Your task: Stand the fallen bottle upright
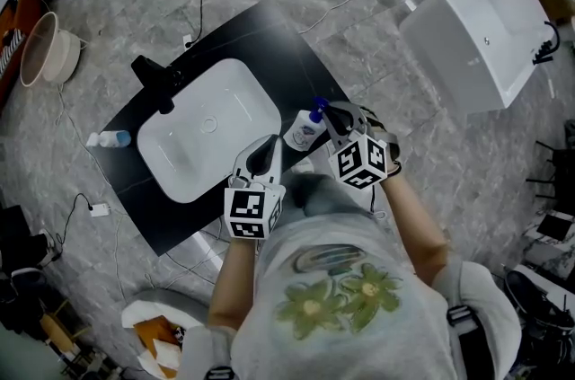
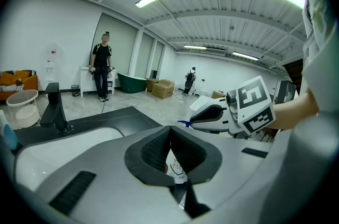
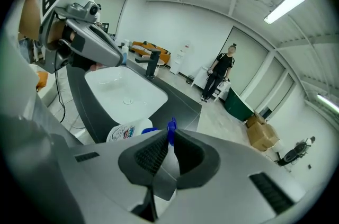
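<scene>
From the head view, a black counter (image 1: 269,37) carries a white sink (image 1: 243,82) with a drain in its bowl and a black faucet (image 1: 157,77) at its far left corner. The bottle (image 1: 302,132), white with a blue top, lies tilted on the counter just beside the sink's right edge. The right tongs (image 1: 331,113) reach to its blue top, and the left tongs (image 1: 268,146) point at its body from the near side. A small bottle (image 1: 108,138) lies at the counter's left end. A pale bucket (image 1: 40,46) and a white tub (image 1: 476,37) stand on the floor well apart from the counter.

In the left gripper view, the left tongs (image 2: 169,130) have their tips together with nothing held. The bottle's label (image 2: 175,167) shows through the gap behind them.

In the right gripper view, the right tongs (image 3: 168,135) are clamped on the bottle's blue top. The bottle's white labelled body (image 3: 124,134) sticks out to the left, near the sink's (image 3: 122,85) rim. What the bottle holds cannot be seen.
</scene>
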